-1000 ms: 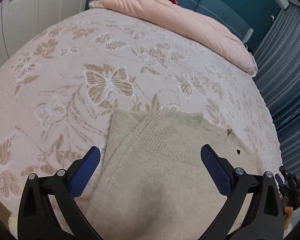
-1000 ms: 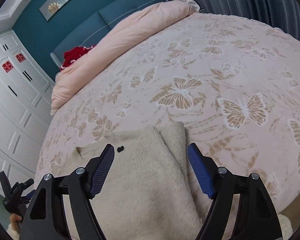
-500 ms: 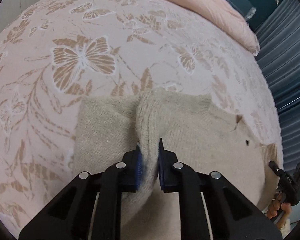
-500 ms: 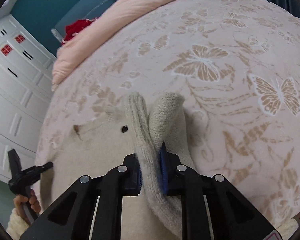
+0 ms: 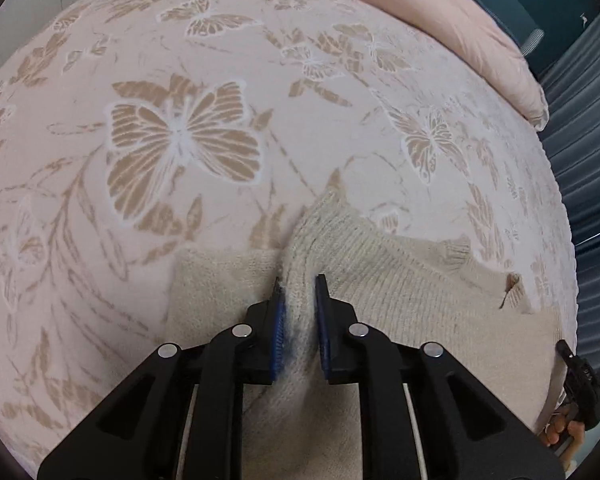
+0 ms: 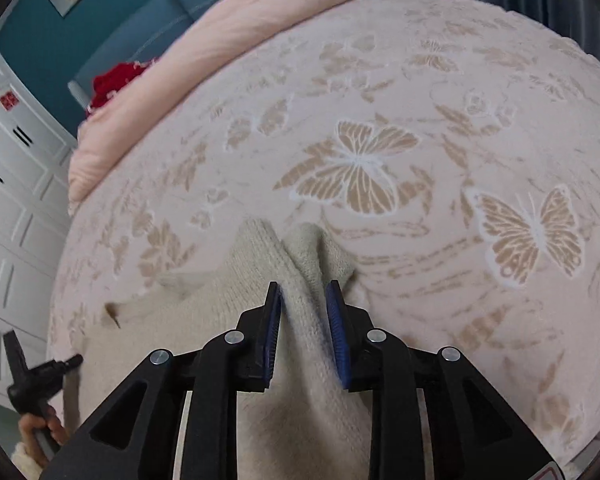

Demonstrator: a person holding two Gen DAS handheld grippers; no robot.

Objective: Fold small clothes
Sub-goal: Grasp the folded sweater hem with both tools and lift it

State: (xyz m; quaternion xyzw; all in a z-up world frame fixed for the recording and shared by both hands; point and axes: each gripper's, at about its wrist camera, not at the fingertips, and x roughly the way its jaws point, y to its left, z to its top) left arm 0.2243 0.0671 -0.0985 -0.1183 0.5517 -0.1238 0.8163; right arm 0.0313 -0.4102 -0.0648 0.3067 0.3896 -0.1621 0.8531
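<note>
A small beige knit sweater (image 5: 412,276) lies on the pink butterfly bedspread (image 5: 180,140), its sleeves folded in. My left gripper (image 5: 299,280) is shut on a pinched ridge of the knit at the sweater's left shoulder. In the right wrist view the same sweater (image 6: 204,312) shows, and my right gripper (image 6: 303,286) is shut on a ridge of knit at the right shoulder. The neck opening with a small dark mark (image 5: 510,284) lies between the two grips. The sweater's lower part is hidden under the grippers.
A pink duvet roll (image 6: 228,36) lies along the teal headboard (image 6: 140,12) with a red item (image 6: 114,80) beside it. White wardrobe doors (image 6: 8,208) stand left; grey curtains (image 5: 588,128) hang right. Each view shows the other hand-held gripper (image 5: 584,380) at its edge.
One second ago both grippers were open above the sweater's shoulders. Both then dropped and closed, pinching the knit into ridges. Since half a second ago the pinched folds have been drawn slightly forward.
</note>
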